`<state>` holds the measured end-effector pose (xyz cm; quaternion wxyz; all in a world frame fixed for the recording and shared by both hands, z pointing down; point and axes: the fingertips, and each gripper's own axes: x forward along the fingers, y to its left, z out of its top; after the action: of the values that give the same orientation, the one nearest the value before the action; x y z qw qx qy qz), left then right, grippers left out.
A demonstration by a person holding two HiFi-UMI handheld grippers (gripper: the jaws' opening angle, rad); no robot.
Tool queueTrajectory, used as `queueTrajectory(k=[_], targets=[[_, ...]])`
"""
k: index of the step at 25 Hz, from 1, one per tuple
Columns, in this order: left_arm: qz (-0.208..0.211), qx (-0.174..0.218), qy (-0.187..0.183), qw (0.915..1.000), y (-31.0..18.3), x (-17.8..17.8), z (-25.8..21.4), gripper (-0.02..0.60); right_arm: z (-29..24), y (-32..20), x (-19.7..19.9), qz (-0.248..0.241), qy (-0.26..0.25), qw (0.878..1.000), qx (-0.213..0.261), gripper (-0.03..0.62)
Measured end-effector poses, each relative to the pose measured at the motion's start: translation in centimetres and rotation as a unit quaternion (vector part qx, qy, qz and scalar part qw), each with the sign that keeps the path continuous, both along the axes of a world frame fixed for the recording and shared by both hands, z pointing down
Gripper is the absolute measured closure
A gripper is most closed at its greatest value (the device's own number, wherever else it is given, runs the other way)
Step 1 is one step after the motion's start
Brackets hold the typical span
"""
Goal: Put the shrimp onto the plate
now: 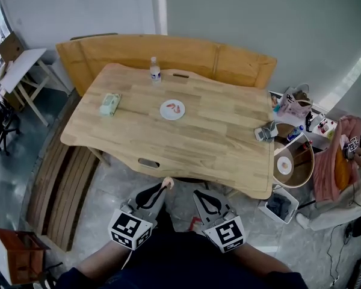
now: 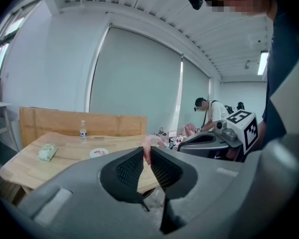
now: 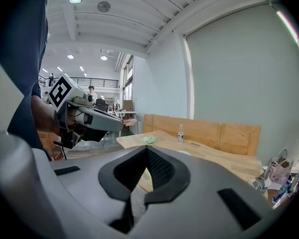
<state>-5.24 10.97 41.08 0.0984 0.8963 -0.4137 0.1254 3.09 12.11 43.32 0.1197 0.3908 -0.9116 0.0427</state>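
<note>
The left tongs (image 1: 162, 189) pinch a small, soft pink shrimp (image 2: 147, 146) between their ribbed black pads, held just short of the near edge of the pale, wavy-edged wooden surface (image 1: 216, 137). The right tongs (image 3: 147, 151) are closed on nothing, tips together. A round white plate (image 1: 165, 113) lies mid-surface, well apart from the held shrimp, with something reddish on it. A clear plastic bottle (image 1: 155, 70) stands beyond it.

Head view looks steeply down; gripper views face the table (image 1: 216, 131).
</note>
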Motion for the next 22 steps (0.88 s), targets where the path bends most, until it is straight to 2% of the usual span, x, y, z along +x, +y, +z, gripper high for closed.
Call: queueTrajectory(k=[16,22], targets=[[0.046,0.003,-0.003,0.9989,-16.1,-6.3,0.2,0.532,-0.2,-14.4,-7.3,0.031,-0.002,0.999,-0.015,0.585],[0.065,-0.003,-0.001,0.9979,-20.5,-8.3,0.3,0.532,-0.8,-18.6,-9.4,0.050,0.004,0.999,-0.010,0.585]])
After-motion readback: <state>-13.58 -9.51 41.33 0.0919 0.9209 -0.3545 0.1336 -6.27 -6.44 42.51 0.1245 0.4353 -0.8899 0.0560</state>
